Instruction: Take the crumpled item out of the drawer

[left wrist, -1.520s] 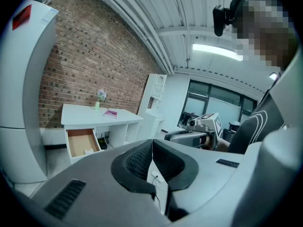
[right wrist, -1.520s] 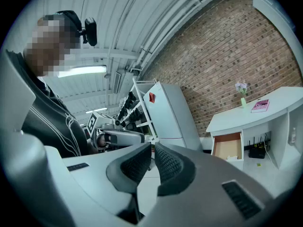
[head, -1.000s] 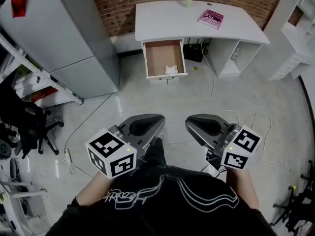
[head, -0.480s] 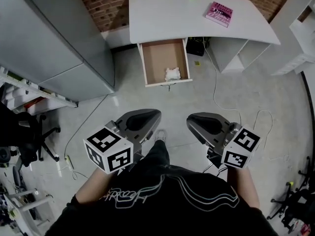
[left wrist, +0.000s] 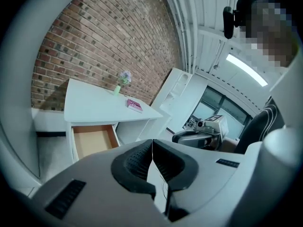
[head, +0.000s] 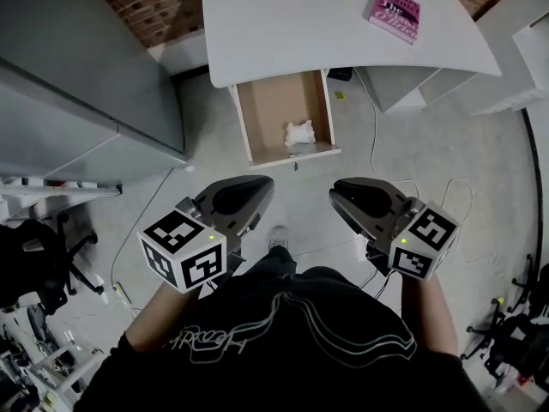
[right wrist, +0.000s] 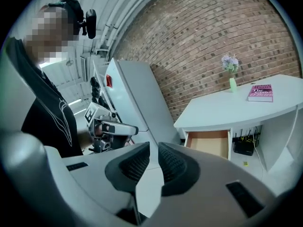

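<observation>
Approach stage: a person stands on the floor short of a white desk (head: 300, 33), a gripper in each hand held close to the body, with the reach into the open drawer (head: 242, 127) not yet begun.

The left gripper (head: 250, 192) points toward the drawer with its jaws pressed together and nothing between them, as its own view confirms (left wrist: 152, 146).

The crumpled item (head: 299, 133), a small white wad, lies inside the drawer on its brown bottom, near the front edge and toward the right wall. It is well apart from both pairs of jaws, ahead of them and roughly in line with the gap between the two grippers. Neither gripper view shows it, only the drawer's open top (right wrist: 210, 143).

The right gripper (head: 353, 201) is likewise drawn closed and empty, its pads all but touching (right wrist: 154, 148).

The next move, by this reading, calls for closing the distance to the desk, spreading one set of jaws and lowering it over the front right part of the drawer. The right gripper looks marginally better placed. The wad should give under the pads, so a light pinch ought to do.
</observation>
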A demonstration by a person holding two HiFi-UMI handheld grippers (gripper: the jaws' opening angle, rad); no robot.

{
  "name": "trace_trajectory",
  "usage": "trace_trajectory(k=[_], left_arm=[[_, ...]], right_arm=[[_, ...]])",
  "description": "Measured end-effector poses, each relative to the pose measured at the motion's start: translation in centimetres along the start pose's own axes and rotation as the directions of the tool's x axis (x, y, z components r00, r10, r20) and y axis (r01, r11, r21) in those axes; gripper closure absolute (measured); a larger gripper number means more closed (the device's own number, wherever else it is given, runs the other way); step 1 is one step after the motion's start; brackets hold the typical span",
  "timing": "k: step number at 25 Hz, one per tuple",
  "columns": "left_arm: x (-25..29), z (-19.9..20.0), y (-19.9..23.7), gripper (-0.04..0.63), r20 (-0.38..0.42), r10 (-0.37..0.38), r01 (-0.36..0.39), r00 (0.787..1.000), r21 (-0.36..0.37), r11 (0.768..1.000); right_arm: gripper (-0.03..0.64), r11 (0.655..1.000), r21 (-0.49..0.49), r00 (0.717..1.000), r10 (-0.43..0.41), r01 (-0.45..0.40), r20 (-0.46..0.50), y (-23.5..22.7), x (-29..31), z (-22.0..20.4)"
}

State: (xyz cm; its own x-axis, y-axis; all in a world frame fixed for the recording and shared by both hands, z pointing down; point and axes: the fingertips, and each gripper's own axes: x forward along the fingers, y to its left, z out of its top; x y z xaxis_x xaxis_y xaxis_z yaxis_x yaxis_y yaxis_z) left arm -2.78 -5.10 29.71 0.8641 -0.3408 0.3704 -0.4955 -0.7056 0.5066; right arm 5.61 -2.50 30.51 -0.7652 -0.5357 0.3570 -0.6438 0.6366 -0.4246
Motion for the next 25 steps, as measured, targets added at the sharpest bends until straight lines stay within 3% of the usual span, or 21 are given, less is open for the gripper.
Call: trace_trajectory(k=[7,9,13,17,25], left_arm=[[1.8,-0.7,5.0,0.572,-0.024,0.019,-0.02,1.0,-0.029,0.999],[2.4,-1.1,6.2,0.572,-0.023,0.03,-0.031,0.999,-0.046,0.998],[3.5,-1.8,8.5,0.572,-0.027,0.058,-0.06,0.998,-0.084,0.995],[4.8,-1.7,11.0,0.572,-0.039,0.096,-0.1,0.995,-0.121,0.988],[8.5,-1.3,16.2,0.572,-0.089,0.169,-0.185,0.981,-0.205,0.961]], right_arm=[[0.553,0.997,-0.072,0.993,-0.045,0.037,-0.106,-5.7,5.1,-0.9],[0.497,0.991,-0.119,0.987,-0.082,0.066,-0.139,-7.9,6.6,-1.4],[0.469,0.973,-0.214,0.966,-0.137,0.09,-0.219,-12.2,9.8,-2.6],[0.427,0.961,-0.268,0.933,-0.152,0.063,-0.327,-16.7,13.4,-5.1],[0.399,0.966,-0.257,0.845,-0.116,-0.026,-0.522,-24.9,20.2,-11.0]])
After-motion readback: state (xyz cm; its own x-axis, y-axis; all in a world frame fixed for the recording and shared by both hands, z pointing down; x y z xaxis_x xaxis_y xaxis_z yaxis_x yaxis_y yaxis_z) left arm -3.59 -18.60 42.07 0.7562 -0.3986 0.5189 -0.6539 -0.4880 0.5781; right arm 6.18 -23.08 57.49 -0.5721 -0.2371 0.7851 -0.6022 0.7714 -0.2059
